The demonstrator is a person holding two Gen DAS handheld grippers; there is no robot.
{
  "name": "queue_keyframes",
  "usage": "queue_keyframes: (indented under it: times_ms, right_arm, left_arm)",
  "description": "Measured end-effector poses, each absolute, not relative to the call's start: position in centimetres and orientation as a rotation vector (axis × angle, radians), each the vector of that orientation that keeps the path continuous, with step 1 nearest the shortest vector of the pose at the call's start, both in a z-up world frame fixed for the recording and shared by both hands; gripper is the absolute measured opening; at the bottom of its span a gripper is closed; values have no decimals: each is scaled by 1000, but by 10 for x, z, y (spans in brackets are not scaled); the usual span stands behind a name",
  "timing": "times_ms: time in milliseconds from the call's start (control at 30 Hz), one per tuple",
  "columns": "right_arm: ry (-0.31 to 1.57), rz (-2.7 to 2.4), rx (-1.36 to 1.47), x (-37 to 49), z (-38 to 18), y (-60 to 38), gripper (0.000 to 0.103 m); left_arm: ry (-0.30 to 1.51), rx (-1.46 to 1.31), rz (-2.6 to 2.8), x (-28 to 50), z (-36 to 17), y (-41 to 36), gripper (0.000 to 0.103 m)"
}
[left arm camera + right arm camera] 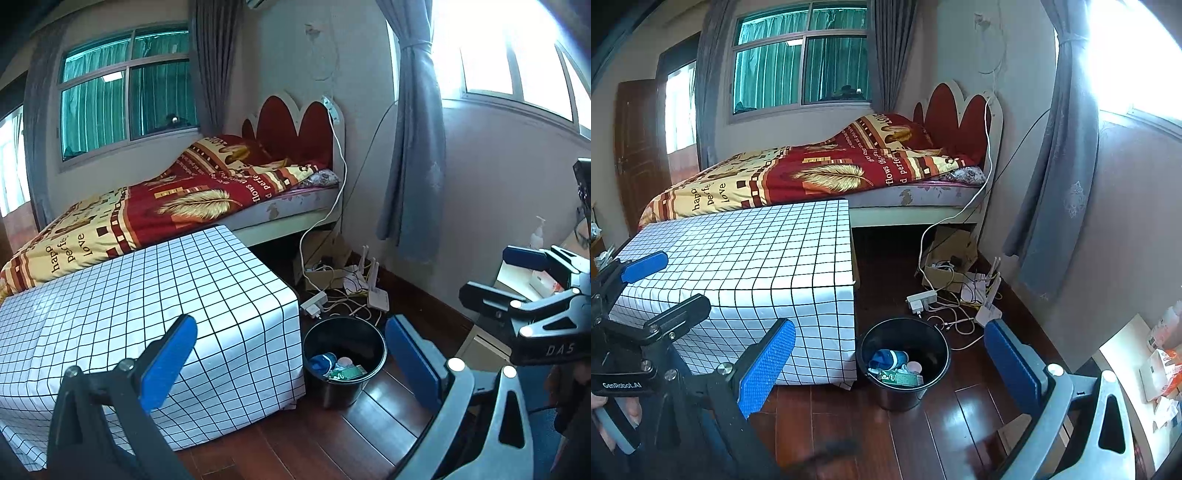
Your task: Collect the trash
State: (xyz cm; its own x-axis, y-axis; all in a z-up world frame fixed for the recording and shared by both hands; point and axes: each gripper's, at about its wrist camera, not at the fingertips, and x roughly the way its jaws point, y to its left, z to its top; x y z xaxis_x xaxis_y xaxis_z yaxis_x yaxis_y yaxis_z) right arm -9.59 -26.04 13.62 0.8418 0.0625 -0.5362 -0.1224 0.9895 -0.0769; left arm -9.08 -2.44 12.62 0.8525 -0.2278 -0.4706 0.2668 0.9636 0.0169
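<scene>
A black bin (340,392) (898,398) stands on the wooden floor beside the table with the white checked cloth (147,295) (746,266). Inside it lie a blue and white wrapper (323,363) (888,358), a green box (347,373) (899,378) and a pale round lid. My left gripper (291,363) (661,290) is open and holds nothing, hovering over the table's corner and the bin. My right gripper (890,363) (506,278) is open too, above and in front of the bin. Nothing lies on the cloth.
Behind the table is a bed (177,206) with a red and yellow quilt. A power strip (921,297), tangled cables, a white router (376,295) and a cardboard box (951,254) lie by the wall past the bin. A desk with packets (1160,365) is at right.
</scene>
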Motion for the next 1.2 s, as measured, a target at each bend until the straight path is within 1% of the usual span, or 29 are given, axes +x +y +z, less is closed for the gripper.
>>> queue_keyframes:
  times_ms: [1200]
  right_arm:
    - [568, 95, -107, -97, 133, -261, 103]
  left_arm:
    - [487, 87, -286, -88, 126, -22, 102]
